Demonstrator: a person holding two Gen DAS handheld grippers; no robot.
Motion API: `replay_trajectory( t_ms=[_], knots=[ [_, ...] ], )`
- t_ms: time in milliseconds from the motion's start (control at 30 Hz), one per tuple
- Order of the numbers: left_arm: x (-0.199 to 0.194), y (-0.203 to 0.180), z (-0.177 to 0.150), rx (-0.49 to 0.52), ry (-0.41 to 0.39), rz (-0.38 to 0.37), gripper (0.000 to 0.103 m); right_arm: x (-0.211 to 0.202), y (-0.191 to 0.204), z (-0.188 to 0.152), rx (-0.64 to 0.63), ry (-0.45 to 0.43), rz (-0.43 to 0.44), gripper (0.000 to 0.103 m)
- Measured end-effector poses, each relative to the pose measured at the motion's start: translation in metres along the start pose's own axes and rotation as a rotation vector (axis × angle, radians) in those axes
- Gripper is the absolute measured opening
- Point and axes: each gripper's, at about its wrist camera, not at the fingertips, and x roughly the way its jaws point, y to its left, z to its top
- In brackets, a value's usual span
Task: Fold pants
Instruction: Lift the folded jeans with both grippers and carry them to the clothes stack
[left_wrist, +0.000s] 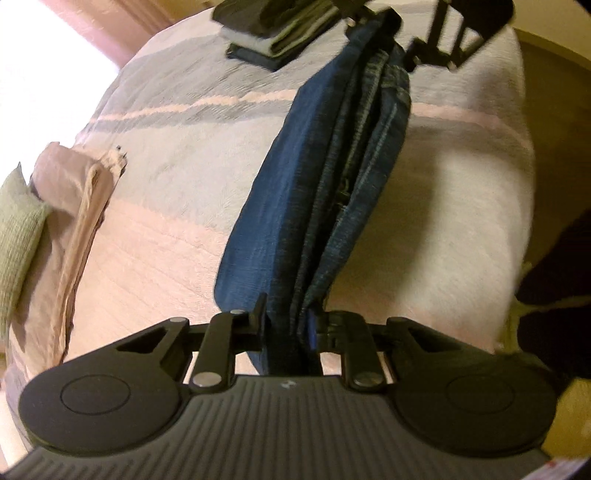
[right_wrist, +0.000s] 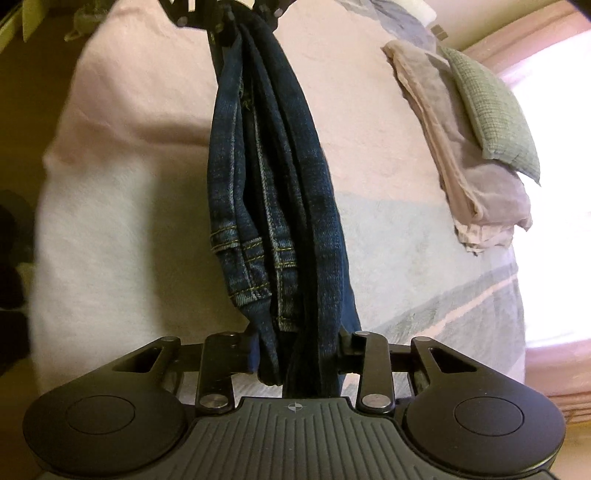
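Dark blue jeans are folded into a long thick bundle and hang stretched in the air above the bed, between my two grippers. My left gripper is shut on one end of the bundle. In the left wrist view the right gripper holds the far end at the top. From the right wrist view, my right gripper is shut on the jeans, whose hems with yellow stitching hang to the left. The left gripper clamps the far end there.
A striped pink, grey and white blanket covers the bed. A stack of folded clothes lies at its far end. Beige folded fabric and a green knit cushion lie by the bright window side. The bed's edge drops to a dark floor.
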Motion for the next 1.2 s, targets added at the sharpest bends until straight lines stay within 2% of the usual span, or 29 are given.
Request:
replay_trajectory(
  t_ms=[200, 400, 600, 767, 900, 1033, 1200],
  knots=[
    [-0.021, -0.011, -0.002, 0.066, -0.004, -0.03, 0.016, -0.034, 0.007, 0.008, 0.043, 0.041, 0.073, 0.03],
    [-0.044, 0.002, 0.009, 0.114, -0.049, -0.038, 0.016, -0.071, -0.003, 0.009, 0.092, 0.067, 0.046, 0.03],
    [-0.067, 0.025, 0.05, 0.191, -0.11, -0.007, 0.016, -0.115, -0.036, -0.003, 0.174, 0.092, -0.011, 0.03],
    [-0.082, 0.049, 0.115, 0.281, -0.185, 0.05, 0.016, -0.153, -0.072, -0.034, 0.232, 0.118, -0.108, 0.03],
    [-0.084, 0.067, 0.182, 0.336, -0.253, 0.105, 0.016, -0.178, -0.112, -0.076, 0.274, 0.144, -0.201, 0.03],
    [-0.069, 0.085, 0.265, 0.366, -0.314, 0.152, 0.016, -0.191, -0.163, -0.135, 0.299, 0.171, -0.284, 0.03],
    [-0.032, 0.11, 0.375, 0.355, -0.361, 0.185, 0.016, -0.187, -0.235, -0.217, 0.309, 0.197, -0.354, 0.03]
  ],
)
